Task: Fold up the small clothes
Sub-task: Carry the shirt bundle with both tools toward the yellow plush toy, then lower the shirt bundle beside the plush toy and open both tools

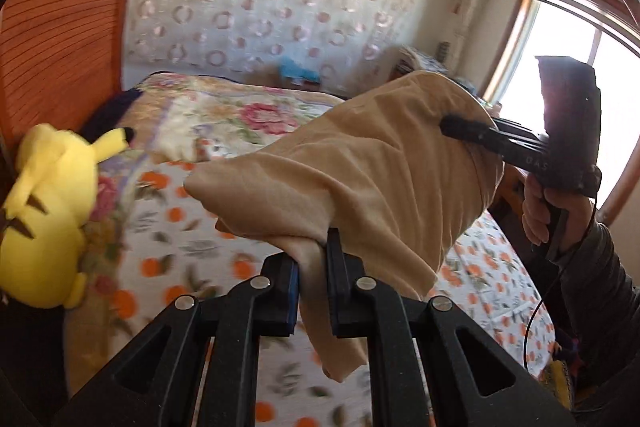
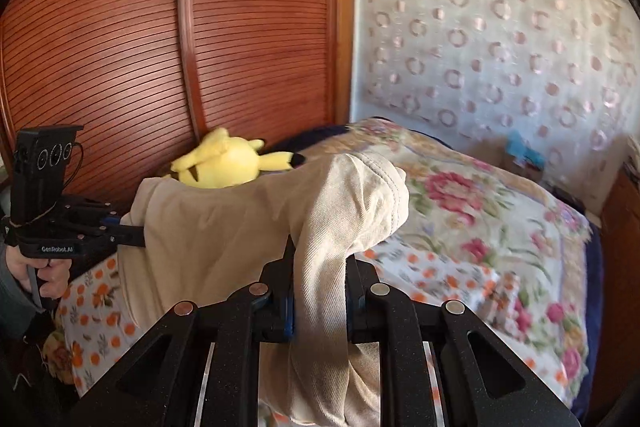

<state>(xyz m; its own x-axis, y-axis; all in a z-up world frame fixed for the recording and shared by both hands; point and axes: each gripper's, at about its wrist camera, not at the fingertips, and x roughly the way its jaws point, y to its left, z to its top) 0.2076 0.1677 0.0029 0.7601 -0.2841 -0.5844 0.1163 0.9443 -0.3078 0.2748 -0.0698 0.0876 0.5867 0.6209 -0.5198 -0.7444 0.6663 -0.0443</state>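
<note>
above the bed (image 1: 168, 227), the beige garment (image 1: 360, 163) hangs in the air between the two tools, clear of the flowered bedspread. left tool (image 1: 312, 267) pinches a bunched corner of the cloth, jaws pressed nearly together on it, with a tail of fabric drooping down past the fingers. right tool (image 2: 318, 291) does the same on the other end, jaws squeezed on a gathered strip of the garment (image 2: 248, 227); in the left view its tip (image 1: 460, 127) bites in near what looks like a hemmed edge. each tool is carried by a person's hand (image 1: 548, 215).

handling guess: light, thin, soft knit, no stiffness at all, sags and wrinkles between the grips. not fragile. probably a bit slippery, so a bunched pinch may creep. better holds look like the stitched hem or a seam corner, single layer pulled flat rather than a wad, both holds on the same edge so the cloth hangs straight for a fold. right now it's twisted and lumpy, needs spreading on the bed first, i'd judge.

yellow plush toy (image 2: 224, 163) lies at the bed's far edge by the wooden wardrobe (image 2: 160, 27), close enough to snag if the cloth swings that way.
</note>
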